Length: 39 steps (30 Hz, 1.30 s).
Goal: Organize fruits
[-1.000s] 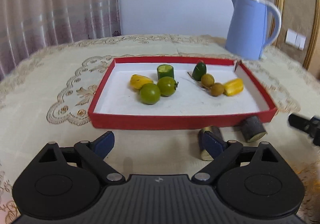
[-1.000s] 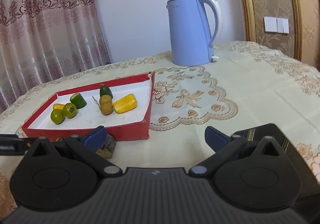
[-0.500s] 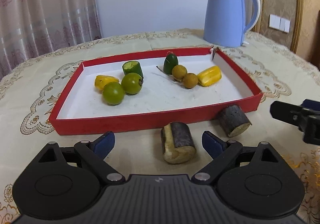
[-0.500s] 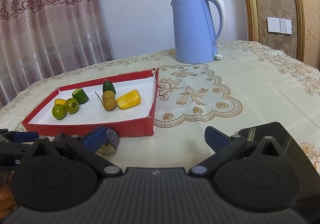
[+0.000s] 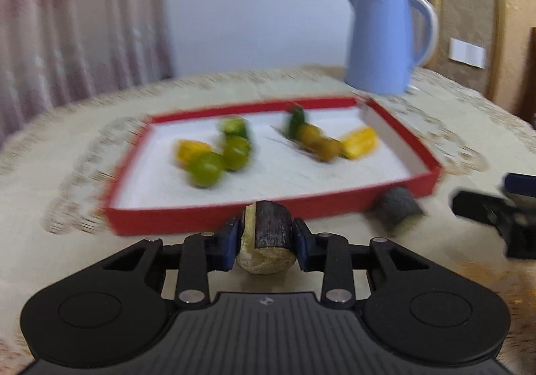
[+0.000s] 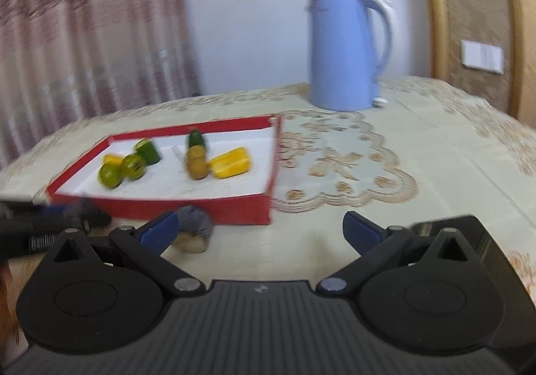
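Observation:
My left gripper point(image 5: 266, 237) is closing its jaws on a short dark cane piece point(image 5: 271, 227) with pale cut ends. The blue pads press on both its sides, just in front of the red tray point(image 5: 201, 217). A second dark cane piece point(image 5: 398, 211) lies on the cloth against the tray's near right corner. It also shows in the right wrist view point(image 6: 192, 227), just beyond my right gripper's left fingertip. My right gripper point(image 6: 261, 231) stands open with nothing between its fingers. The tray holds green round fruits point(image 5: 206, 169), yellow pieces point(image 5: 360, 142) and brown fruits point(image 5: 321, 144).
A blue kettle point(image 6: 345, 53) stands behind the tray at the back right. The embroidered tablecloth point(image 6: 351, 167) stretches to the right of the tray. A black flat object point(image 6: 469, 234) lies by my right gripper's right finger. A curtain hangs at the left.
My left gripper moved forward over the nearer cane piece and shut on it. The right gripper stayed open and nearly still.

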Each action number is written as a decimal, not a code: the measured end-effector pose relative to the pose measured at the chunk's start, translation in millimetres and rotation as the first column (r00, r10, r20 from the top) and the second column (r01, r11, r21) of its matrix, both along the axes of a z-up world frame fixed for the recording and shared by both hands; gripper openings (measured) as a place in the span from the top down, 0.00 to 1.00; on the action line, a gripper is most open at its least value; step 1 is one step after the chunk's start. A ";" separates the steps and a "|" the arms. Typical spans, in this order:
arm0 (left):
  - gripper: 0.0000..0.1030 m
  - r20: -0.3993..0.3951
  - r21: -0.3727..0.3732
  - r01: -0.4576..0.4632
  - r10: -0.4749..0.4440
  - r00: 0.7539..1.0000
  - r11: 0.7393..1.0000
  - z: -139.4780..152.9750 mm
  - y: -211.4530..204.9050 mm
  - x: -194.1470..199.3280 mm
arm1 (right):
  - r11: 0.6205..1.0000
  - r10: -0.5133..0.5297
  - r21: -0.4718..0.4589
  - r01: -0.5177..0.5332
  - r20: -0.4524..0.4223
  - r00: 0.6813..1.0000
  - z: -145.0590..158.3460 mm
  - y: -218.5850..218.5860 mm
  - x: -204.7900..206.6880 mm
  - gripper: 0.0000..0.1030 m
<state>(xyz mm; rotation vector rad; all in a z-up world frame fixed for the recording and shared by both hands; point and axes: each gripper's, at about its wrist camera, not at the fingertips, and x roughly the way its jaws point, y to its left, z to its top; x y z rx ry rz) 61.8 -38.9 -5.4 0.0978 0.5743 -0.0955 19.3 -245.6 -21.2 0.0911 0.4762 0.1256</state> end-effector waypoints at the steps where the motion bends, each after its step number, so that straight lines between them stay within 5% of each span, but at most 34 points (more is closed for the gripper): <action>1: 0.68 0.029 0.022 -0.037 0.036 0.999 0.999 0.7 6.1 -2.2 | 0.999 0.016 -0.032 -0.016 0.004 1.000 -0.3 7.1 -0.7 0.00; 7: 0.68 0.075 -0.001 -0.175 0.174 0.982 0.985 -3.4 37.4 0.0 | 0.976 0.043 -0.212 -0.040 0.008 0.999 -4.2 48.9 2.3 0.00; 13: 0.68 0.061 -0.045 -0.162 0.165 0.984 0.986 -8.6 46.1 4.5 | 0.977 0.064 -0.201 -0.074 -0.055 0.996 -5.1 64.1 21.1 0.13; 15: 0.68 0.064 -0.042 -0.149 0.151 0.986 0.988 -8.4 45.3 2.9 | 0.979 0.069 -0.187 -0.083 -0.083 0.994 -7.5 67.9 28.4 0.24; 19: 0.68 0.051 -0.047 -0.136 0.138 0.989 0.990 -10.0 45.2 3.0 | 0.978 0.060 -0.191 -0.085 -0.130 0.990 -14.0 76.0 39.0 0.60; 22: 0.68 0.040 -0.046 -0.139 0.141 0.989 0.989 -11.3 45.3 4.3 | 0.980 0.072 -0.174 -0.094 -0.132 0.989 -14.4 74.9 39.2 0.68; 39: 0.68 0.011 -0.033 -0.137 0.138 0.990 0.990 -13.9 43.5 9.1 | 0.992 0.061 -0.105 -0.074 -0.120 0.991 -15.1 45.8 26.3 0.69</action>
